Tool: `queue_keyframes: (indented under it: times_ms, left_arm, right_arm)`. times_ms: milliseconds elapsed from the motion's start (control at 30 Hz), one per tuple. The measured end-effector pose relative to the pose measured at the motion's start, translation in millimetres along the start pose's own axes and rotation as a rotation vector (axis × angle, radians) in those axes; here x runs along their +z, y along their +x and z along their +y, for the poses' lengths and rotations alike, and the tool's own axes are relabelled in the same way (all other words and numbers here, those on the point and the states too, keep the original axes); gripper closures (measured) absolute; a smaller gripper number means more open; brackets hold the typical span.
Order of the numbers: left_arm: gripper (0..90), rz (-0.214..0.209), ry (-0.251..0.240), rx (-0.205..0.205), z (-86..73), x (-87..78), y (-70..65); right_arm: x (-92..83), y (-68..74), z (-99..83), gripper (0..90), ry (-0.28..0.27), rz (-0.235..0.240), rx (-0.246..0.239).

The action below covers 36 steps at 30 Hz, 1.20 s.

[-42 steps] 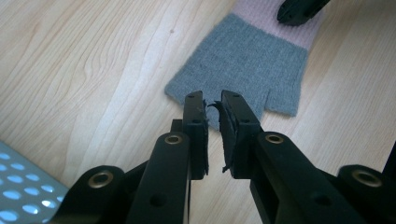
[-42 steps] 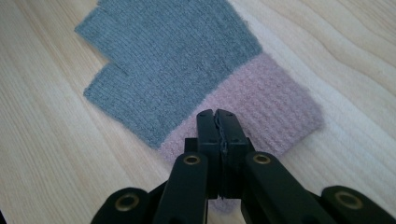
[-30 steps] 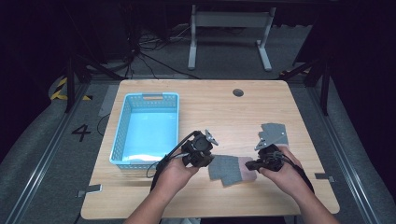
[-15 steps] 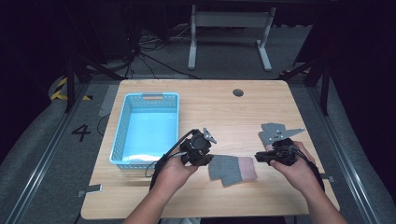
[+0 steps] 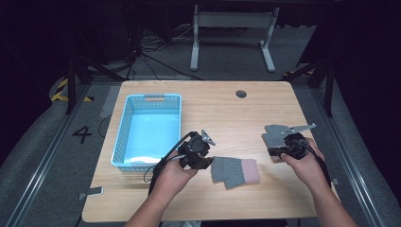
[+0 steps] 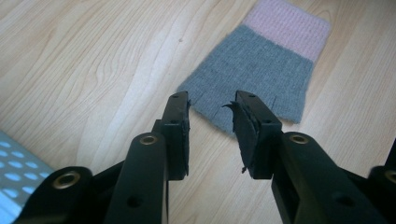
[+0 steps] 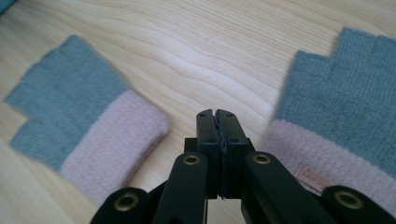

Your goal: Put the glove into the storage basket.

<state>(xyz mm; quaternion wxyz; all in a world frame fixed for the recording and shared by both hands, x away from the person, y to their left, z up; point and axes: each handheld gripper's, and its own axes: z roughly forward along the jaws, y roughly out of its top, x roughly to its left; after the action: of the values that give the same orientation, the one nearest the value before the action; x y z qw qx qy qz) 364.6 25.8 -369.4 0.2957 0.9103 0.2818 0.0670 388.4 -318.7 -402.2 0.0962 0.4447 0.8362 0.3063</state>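
Two grey knit gloves with pink cuffs lie on the wooden table (image 5: 227, 113). One glove (image 5: 235, 171) (image 6: 261, 70) (image 7: 88, 126) lies flat in the middle front. My left gripper (image 5: 208, 163) (image 6: 212, 116) sits at its finger edge; its jaws have just been opening and stand open, with no pad pressing on the cloth. The other glove (image 5: 273, 134) (image 7: 345, 126) lies further right. My right gripper (image 5: 272, 152) (image 7: 215, 114) hovers over bare wood between the two gloves. Its jaws have just closed and are shut on nothing.
A light blue plastic basket (image 5: 124, 142) stands at the left of the table, just beyond my left hand. A round cable hole (image 5: 241, 93) sits near the far edge. Dark floor, cables and a table frame lie beyond.
My right hand has moved right and away from the middle glove, toward the second glove. My left hand has kept its place, and the middle glove now lies free.
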Motion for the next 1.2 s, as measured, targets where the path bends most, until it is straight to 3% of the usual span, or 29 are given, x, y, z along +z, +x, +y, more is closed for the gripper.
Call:
queue_keyframes:
  times_ms: [200,467,1200]
  left_arm:
    - [62.0,0.01,-0.003,-0.018,-5.7,-3.8,2.7]
    - [60.9,0.01,-0.009,-0.016,-5.8,-5.1,2.5]
    - [60.4,-0.019,-0.008,0.046,11.2,2.2,-0.5]
  right_arm:
    - [19.6,-11.6,-1.7,90.0,0.071,-0.016,0.02]
    - [30.6,-14.9,-6.7,89.9,0.136,-0.026,0.025]
    - [10.4,-29.0,-28.3,89.9,0.159,-0.066,0.081]
